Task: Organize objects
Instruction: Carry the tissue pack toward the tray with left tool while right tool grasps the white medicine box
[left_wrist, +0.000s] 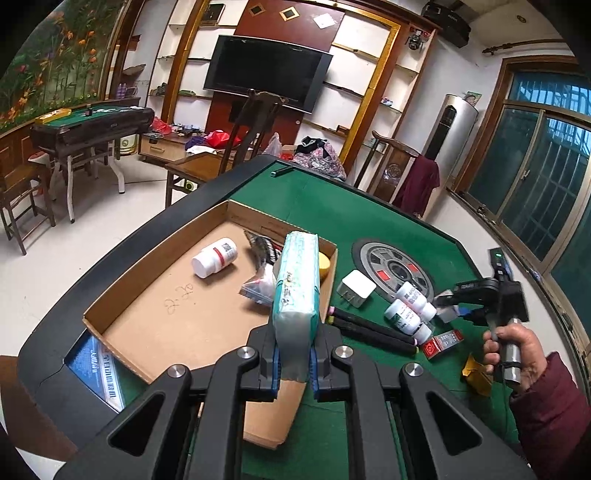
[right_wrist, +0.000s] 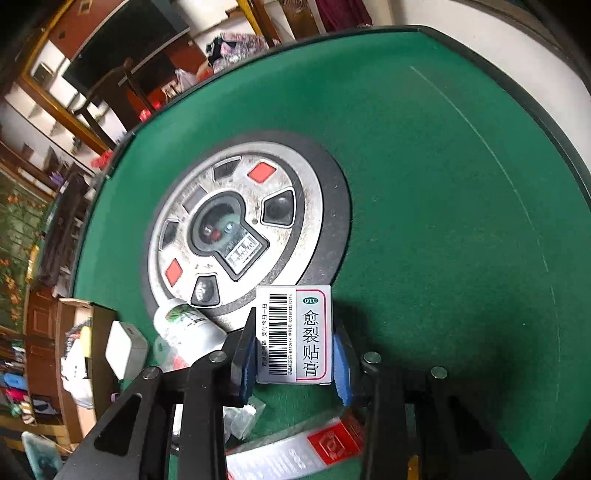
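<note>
Holding tissue pack (left_wrist: 295, 284) over cardboard tray (left_wrist: 110, 306) — left gripper (left_wrist: 293, 363) clamped, right gripper (right_wrist: 295, 363) gripping medicine box (right_wrist: 293, 334).

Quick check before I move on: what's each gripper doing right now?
Left gripper: closed on the tissue pack, over the cardboard box.
Right gripper: closed on the small medicine box.

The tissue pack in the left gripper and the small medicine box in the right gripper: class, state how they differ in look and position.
The tissue pack is soft, pale teal plastic; the medicine box is stiff white card with a barcode. The pack is above the cardboard tray; the box is over green felt. Both are clamped between gripper fingers.
</note>
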